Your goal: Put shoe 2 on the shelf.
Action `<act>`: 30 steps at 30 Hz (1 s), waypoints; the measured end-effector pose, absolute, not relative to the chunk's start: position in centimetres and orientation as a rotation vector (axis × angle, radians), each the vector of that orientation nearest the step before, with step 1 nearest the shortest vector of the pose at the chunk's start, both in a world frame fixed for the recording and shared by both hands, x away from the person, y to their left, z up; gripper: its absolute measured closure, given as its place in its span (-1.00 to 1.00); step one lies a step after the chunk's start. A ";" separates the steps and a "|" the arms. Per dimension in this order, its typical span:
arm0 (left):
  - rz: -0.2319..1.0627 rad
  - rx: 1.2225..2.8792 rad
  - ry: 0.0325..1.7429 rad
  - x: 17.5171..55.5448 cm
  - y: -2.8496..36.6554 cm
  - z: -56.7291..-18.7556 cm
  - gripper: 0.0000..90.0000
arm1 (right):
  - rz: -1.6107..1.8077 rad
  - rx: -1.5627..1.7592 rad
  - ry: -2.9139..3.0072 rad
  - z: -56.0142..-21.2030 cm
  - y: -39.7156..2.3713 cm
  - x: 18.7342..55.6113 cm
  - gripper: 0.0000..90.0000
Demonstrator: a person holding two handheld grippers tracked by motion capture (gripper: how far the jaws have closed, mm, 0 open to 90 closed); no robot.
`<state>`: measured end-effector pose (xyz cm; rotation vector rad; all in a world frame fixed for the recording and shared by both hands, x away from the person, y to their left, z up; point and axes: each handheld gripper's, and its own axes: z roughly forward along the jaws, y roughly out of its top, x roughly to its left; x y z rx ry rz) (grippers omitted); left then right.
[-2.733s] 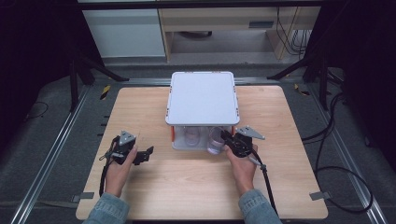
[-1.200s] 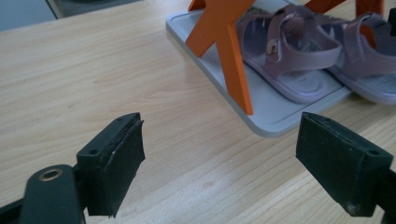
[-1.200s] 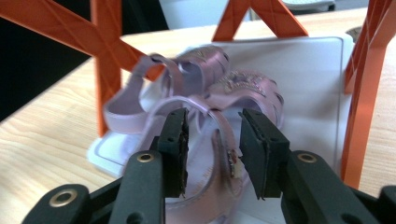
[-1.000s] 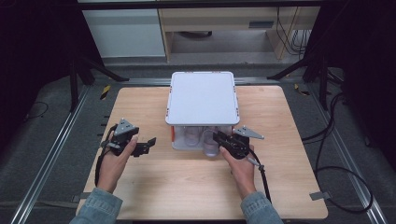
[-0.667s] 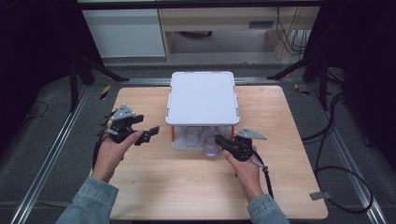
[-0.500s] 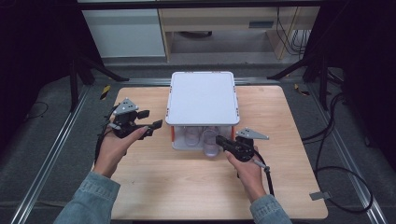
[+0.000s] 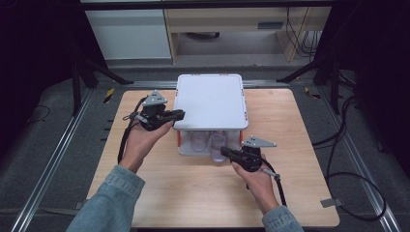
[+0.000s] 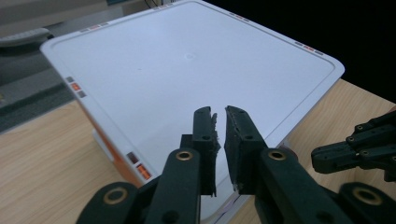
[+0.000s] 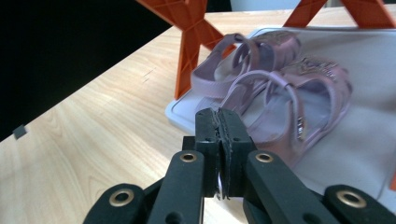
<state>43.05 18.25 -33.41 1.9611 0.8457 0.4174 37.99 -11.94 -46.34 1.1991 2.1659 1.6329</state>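
Two grippers at the shoe rack, sandals just ahead of the right one

The right gripper (image 9: 218, 116) was pinched together, empty, just short of the pink sandals (image 9: 280, 88); the left gripper (image 8: 218, 122), its jaws just closing on nothing, hovered over the white shelf top (image 8: 187, 65). Best to open before reaching a strap.

Matt plastic, pale wood and soft-sheened straps

The box lid (image 8: 196, 70) looks like smooth white plastic with a faint satin sheen, its orange supports (image 9: 189, 44) a ribbed, matt plastic. The table (image 7: 193, 193) is light wood with visible grain and a low-gloss finish. The sandals (image 9: 280, 88) have mauve straps that look like smooth faux leather, with small shiny trim. Under them lies a pale, smooth plastic tray (image 9: 187, 112). The left gripper (image 8: 219, 126) and right gripper (image 9: 218, 122) are matt black plastic with rough-edged pads and brass-coloured metal pivots.
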 end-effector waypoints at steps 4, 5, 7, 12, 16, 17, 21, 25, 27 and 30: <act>0.394 1.991 0.847 43.4 17.3 -34.0 0.93 | 1.635 1.189 2.202 -46.7 -11.9 37.5 0.98; 0.388 1.997 0.846 43.5 17.1 -34.1 0.95 | 1.638 1.192 2.210 -46.8 -11.9 37.5 0.99; 0.382 2.007 0.850 43.6 16.7 -34.3 0.96 | 1.651 1.193 2.234 -47.1 -11.8 37.3 0.99; 0.366 2.032 0.880 44.2 16.1 -34.9 0.97 | 1.630 1.185 2.316 -47.8 -11.3 37.2 1.00; 0.357 2.042 0.896 44.4 15.9 -35.2 0.97 | 1.570 1.202 2.378 -48.4 -11.0 37.4 1.00; 0.353 2.036 0.901 44.5 15.9 -35.2 0.97 | 1.556 1.205 2.387 -48.6 -11.0 37.5 1.00; 0.342 2.035 0.904 44.6 15.9 -35.2 0.97 | 1.519 1.221 2.420 -49.4 -11.0 37.7 1.00; 0.344 2.035 0.909 44.6 15.9 -35.2 0.97 | 1.478 1.246 2.438 -50.2 -11.2 37.9 1.00; 0.341 2.037 0.912 44.7 15.9 -35.2 0.97 | 1.467 1.249 2.442 -50.4 -11.2 38.0 1.00; 0.340 2.037 0.916 44.7 15.9 -35.2 0.97 | 1.445 1.253 2.453 -50.7 -11.2 38.2 1.00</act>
